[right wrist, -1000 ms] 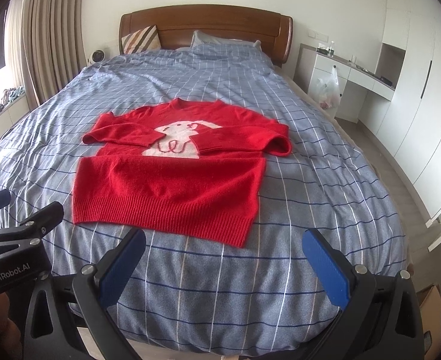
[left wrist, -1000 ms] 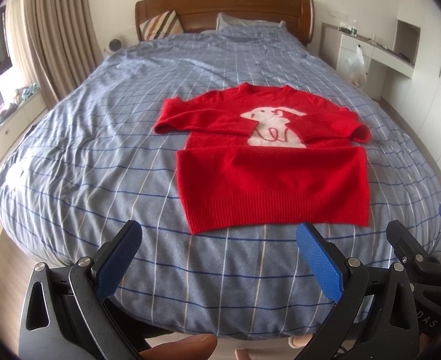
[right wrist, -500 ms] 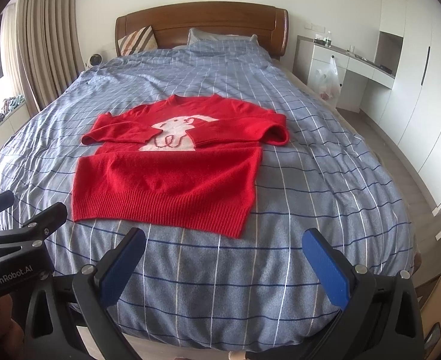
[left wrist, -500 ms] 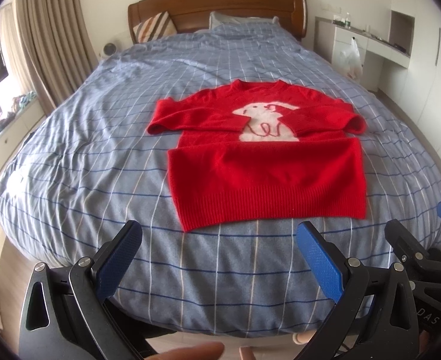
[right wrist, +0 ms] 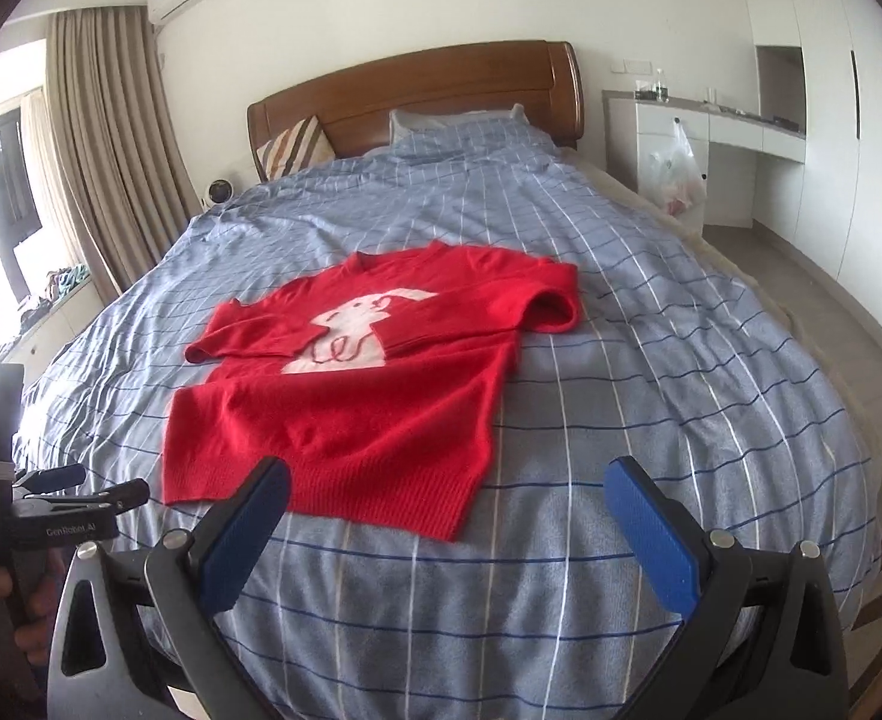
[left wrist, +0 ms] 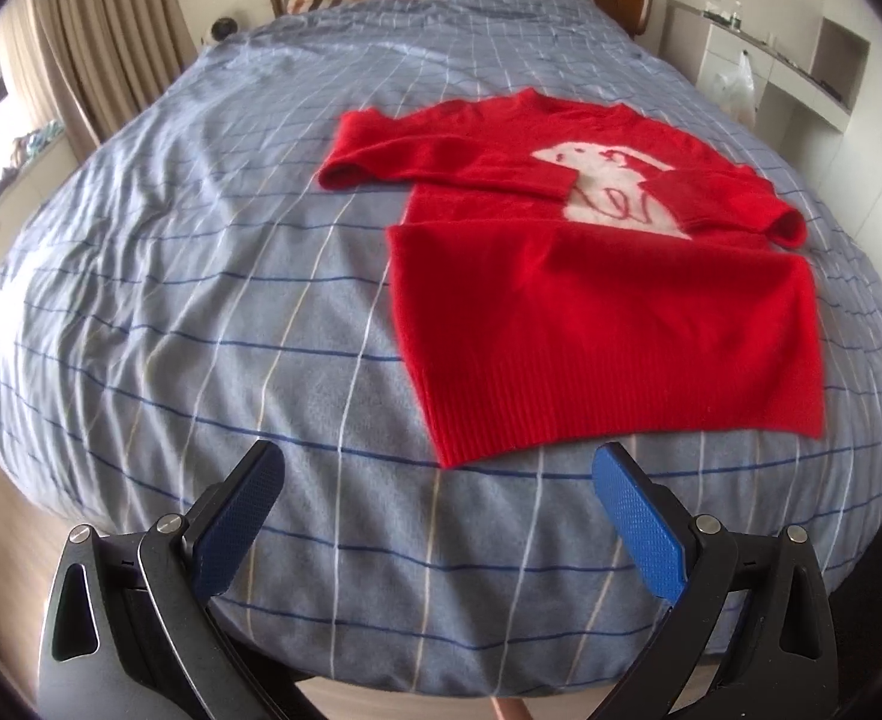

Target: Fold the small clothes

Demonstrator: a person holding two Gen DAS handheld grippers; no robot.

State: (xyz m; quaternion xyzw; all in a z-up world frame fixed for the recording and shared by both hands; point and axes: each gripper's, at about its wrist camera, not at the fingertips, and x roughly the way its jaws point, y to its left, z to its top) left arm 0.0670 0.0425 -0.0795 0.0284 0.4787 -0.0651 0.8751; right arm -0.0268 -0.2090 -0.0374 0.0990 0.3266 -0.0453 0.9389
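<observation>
A red knit sweater (left wrist: pixel 609 312) with a white animal motif lies flat on the bed (left wrist: pixel 201 300), both sleeves folded across its chest, hem toward the foot edge. The left gripper (left wrist: pixel 438 516) and right gripper (right wrist: pixel 447 525) hover over that foot edge, jaws spread wide, gripping nothing.

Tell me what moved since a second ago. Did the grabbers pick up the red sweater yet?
Not yet. Only the grabbers moved: the left gripper swung left, so the sweater now sits to its right, and the right gripper tipped up, showing more wall. Both stayed open and empty. The sweater lies as before on the bed, sleeves folded in.
</observation>
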